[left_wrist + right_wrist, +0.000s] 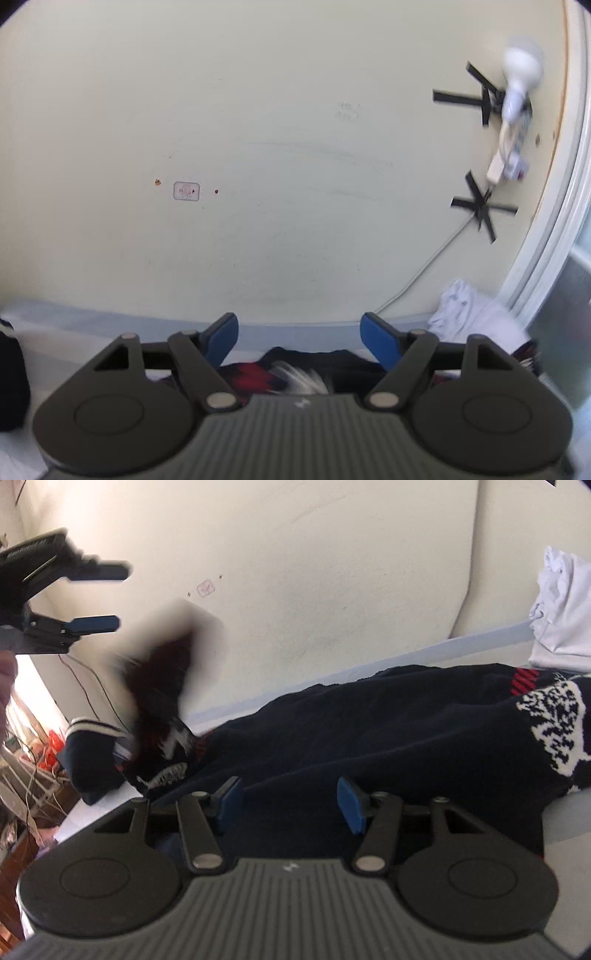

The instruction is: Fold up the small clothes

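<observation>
A navy knitted sweater (406, 731) with red and white patterns lies spread on the pale surface. One blurred end of it (162, 686) stands up in the air at the left, held by nothing. My left gripper (114, 596) hangs above that end, open and empty, facing the wall. In the left wrist view the left gripper (299, 325) has only wall between its blue pads (376, 339), with the sweater (258, 376) below. My right gripper (290, 806) sits low over the sweater's near edge, jaws apart, dark fabric under and between the pads without a visible pinch.
A heap of white clothes (561, 609) lies at the far right against the wall, also seen as white clothes (469, 317). A dark folded garment with a striped cuff (88, 760) sits at the left edge. A taped lamp (521, 74) and cable hang on the wall.
</observation>
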{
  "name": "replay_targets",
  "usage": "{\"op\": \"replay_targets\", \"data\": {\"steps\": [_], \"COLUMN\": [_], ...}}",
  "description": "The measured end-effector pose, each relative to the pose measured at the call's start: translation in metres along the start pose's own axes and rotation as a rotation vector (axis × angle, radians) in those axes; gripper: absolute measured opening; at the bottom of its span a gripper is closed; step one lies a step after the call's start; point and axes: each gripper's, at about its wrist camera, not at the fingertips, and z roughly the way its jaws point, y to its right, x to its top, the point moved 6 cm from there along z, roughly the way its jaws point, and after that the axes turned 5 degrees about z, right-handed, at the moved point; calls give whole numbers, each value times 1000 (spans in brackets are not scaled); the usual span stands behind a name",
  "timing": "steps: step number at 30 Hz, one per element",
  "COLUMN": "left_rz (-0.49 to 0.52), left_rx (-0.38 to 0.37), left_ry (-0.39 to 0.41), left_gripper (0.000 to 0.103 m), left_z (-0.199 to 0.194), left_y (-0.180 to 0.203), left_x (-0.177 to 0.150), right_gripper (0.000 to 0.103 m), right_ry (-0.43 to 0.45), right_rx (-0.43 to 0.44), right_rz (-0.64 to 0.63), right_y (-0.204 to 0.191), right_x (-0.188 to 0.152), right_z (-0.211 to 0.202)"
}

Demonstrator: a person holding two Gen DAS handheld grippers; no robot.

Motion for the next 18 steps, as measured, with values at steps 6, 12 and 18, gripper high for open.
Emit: {"op": "replay_targets", "data": {"steps": [6, 12, 18], "left_rz": [-162, -297, -382], "left_rx": [209, 279, 161], "left_ry": [-109, -190, -161], "left_gripper": [76, 81, 84], "left_z": [32, 62, 83], "left_y": [-75, -126, -128], "left_x": [-50, -103, -132], "right_gripper": [60, 60, 63], "right_ry": [-21, -5, 25], "right_rx": [34, 52, 9], "right_rz": [44, 55, -118], "right_y": [6, 5, -26], "right_x": [1, 3, 23], "right_z": [-2, -4, -4]}}
